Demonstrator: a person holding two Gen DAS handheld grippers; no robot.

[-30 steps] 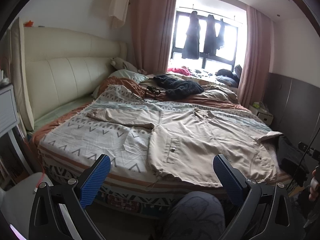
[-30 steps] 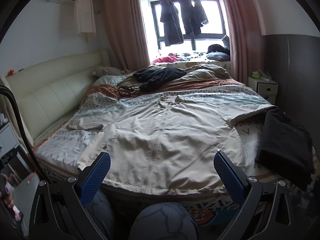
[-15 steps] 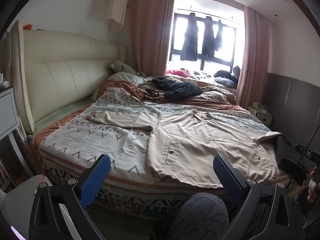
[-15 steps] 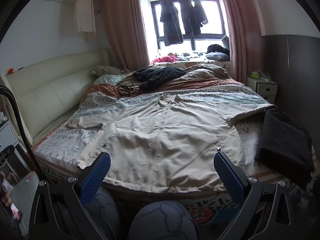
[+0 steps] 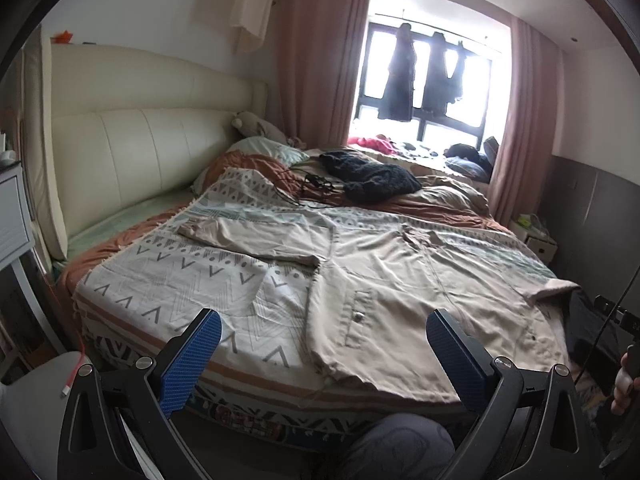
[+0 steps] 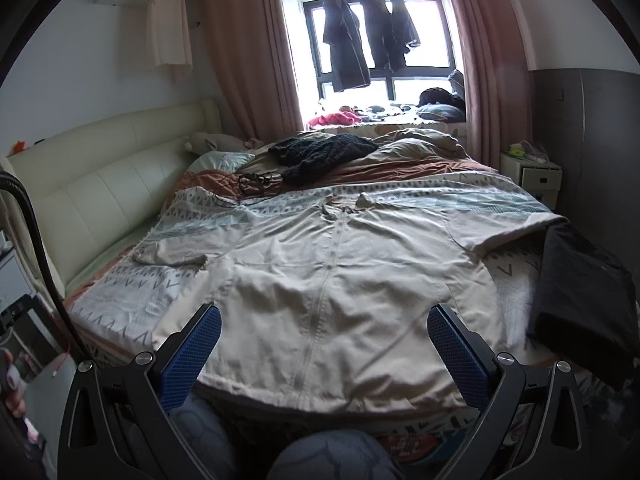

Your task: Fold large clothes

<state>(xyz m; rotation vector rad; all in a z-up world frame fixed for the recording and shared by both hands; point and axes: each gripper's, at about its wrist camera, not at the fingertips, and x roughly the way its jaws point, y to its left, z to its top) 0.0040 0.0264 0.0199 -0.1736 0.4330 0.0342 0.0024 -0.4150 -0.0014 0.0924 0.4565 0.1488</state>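
Observation:
A large beige zip jacket (image 6: 332, 280) lies spread flat, front up, on the patterned bedspread (image 5: 192, 276), hem toward me and collar toward the window. In the left wrist view the same jacket (image 5: 420, 292) fills the right half of the bed, its left sleeve (image 5: 256, 240) stretched out sideways. My left gripper (image 5: 324, 356) is open and hangs in front of the bed's near edge, holding nothing. My right gripper (image 6: 324, 356) is open too, just before the jacket's hem, empty.
A folded black garment (image 6: 580, 300) lies at the bed's right edge. A dark knitted piece (image 6: 320, 152) and cables (image 6: 252, 180) sit at the far side. A cream headboard (image 5: 132, 148) is on the left, a white nightstand (image 6: 532, 172) on the right. A person's knees (image 6: 328, 456) show below.
Both views have shifted slightly closer to the bed. The jacket has not moved and both grippers stay open.

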